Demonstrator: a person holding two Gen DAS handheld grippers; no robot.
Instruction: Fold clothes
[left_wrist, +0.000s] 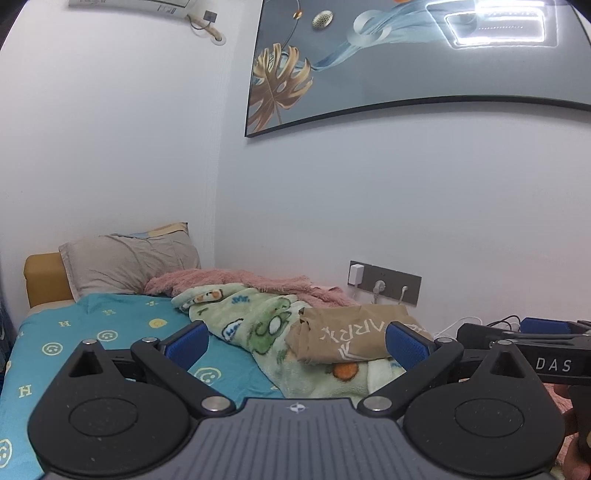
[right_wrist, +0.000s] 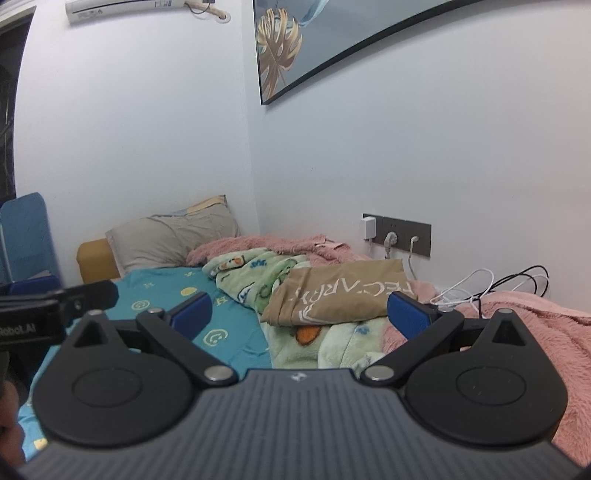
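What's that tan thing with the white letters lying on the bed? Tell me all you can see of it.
The tan garment looks like thin, smooth cloth, roughly folded into a flat, slightly rumpled bundle. Large white letters run across its top, upside down from here and only partly readable. It lies on the green cartoon-print blanket, with the pink fluffy blanket behind and beside it, near the wall. Neither gripper touches it; both sets of fingers are open.

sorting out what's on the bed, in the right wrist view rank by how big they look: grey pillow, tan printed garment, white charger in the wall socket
1. Tan printed garment and grey pillow: look about alike; the garment lies nearer the camera, so unranked.
2. White charger: clearly smallest.
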